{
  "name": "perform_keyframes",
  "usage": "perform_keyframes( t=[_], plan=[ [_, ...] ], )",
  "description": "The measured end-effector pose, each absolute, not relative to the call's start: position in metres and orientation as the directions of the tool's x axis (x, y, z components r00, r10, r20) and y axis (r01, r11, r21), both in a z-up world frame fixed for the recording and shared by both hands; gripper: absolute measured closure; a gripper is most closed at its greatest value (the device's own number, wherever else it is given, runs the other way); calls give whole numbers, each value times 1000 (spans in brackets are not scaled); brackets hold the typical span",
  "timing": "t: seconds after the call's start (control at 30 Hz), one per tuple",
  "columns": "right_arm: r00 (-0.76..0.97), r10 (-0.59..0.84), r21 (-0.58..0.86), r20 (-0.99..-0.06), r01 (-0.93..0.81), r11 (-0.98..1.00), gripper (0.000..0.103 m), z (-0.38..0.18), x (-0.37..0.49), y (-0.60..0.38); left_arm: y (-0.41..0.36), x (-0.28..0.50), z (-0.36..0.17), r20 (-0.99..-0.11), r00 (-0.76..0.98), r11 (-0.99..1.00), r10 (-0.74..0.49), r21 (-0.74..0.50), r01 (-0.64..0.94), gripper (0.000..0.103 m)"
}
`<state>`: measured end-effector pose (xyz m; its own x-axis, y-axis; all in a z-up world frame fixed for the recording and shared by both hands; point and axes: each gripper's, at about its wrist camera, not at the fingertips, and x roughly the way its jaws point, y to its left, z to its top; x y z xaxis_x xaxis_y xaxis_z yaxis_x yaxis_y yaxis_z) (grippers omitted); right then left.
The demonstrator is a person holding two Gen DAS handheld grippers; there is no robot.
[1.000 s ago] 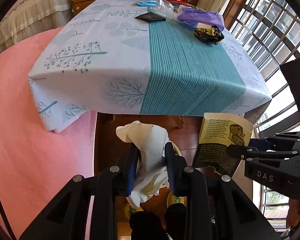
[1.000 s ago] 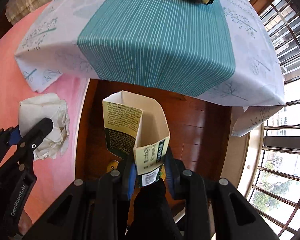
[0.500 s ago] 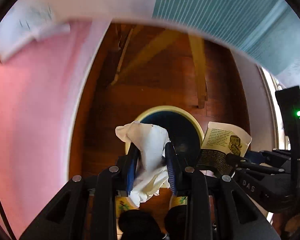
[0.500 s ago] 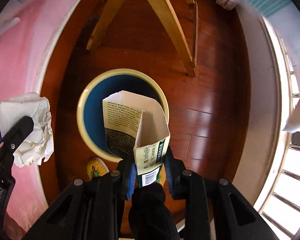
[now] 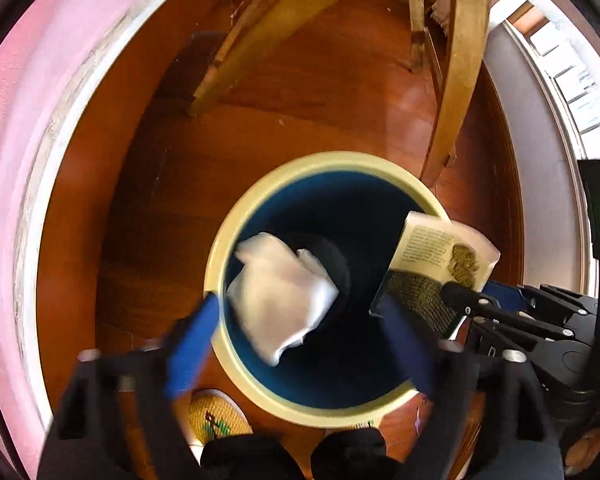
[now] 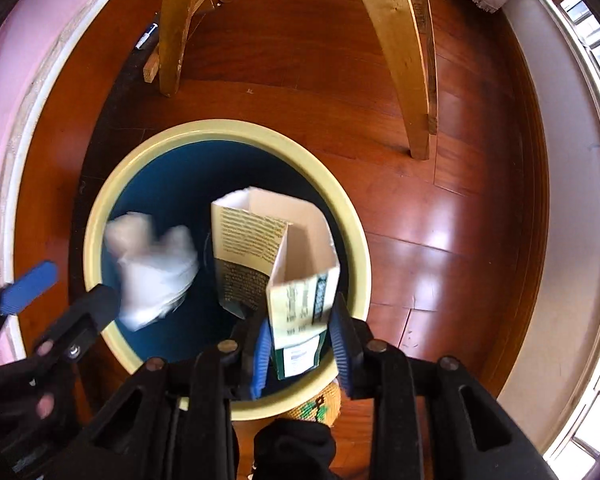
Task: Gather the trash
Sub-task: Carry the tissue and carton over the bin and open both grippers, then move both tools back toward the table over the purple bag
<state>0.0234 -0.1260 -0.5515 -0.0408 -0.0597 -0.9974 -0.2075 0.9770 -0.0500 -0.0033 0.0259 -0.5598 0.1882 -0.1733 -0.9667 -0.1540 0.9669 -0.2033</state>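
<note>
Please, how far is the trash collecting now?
Done: the left gripper, jaws just opened, has let go the white tissue, which is over the bin. In hand: the carton sits between the right gripper's opening jaws. Left: the carton's drop.

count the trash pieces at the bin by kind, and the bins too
crumpled white paper tissue: 1, loose over the bin mouth, clear of the wide-open left jaws
opened cream and dark green printed cardboard carton: 1, between the right jaws, which have just been opening
round bin with cream rim and dark blue inside: 1
total: 3
</note>
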Motion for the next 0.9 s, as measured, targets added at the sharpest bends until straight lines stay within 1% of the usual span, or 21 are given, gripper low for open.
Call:
perform_keyframes(
  t=[0.03,0.07,0.1,0.13,0.3,0.47,0.6,0.8,0.9],
  plan=[
    [-36,-59,-50,-998,-208,977,49,-556,25,-126,26,-4,-558,-964,212,969,-161,-195,-151,14],
    [-30,-52,-45,-998,-205,978,43,-556,25,-126,25,-5,-555,-963,223,971,-152,-187,-146,9],
    [-23,-44,-39,-999,-200,979,40,-554,25,-127,26,-7,-553,-962,233,973,-144,-180,-143,6],
    [-23,-38,-33,-999,-196,980,40,-554,25,-127,27,-7,-550,-959,245,974,-140,-178,-141,4],
    [-15,-33,-30,-999,-169,985,40,-533,20,-127,29,-12,-521,-956,269,982,-114,-150,-118,3],
    [20,-56,-58,-998,-140,988,40,-477,6,-126,32,-17,-470,-952,282,981,-119,-155,-112,3],
    [50,-82,-89,-995,-154,984,40,-418,-7,-122,33,-29,-404,-941,316,983,-124,-160,-91,3],
    [110,-100,-116,-989,-149,982,40,-315,-21,-121,36,-45,-297,-922,365,984,-131,-166,-68,3],
    [152,-97,-120,-984,-146,982,40,-265,-26,-121,38,-49,-245,-908,405,989,-112,-143,-46,3]
  ],
)
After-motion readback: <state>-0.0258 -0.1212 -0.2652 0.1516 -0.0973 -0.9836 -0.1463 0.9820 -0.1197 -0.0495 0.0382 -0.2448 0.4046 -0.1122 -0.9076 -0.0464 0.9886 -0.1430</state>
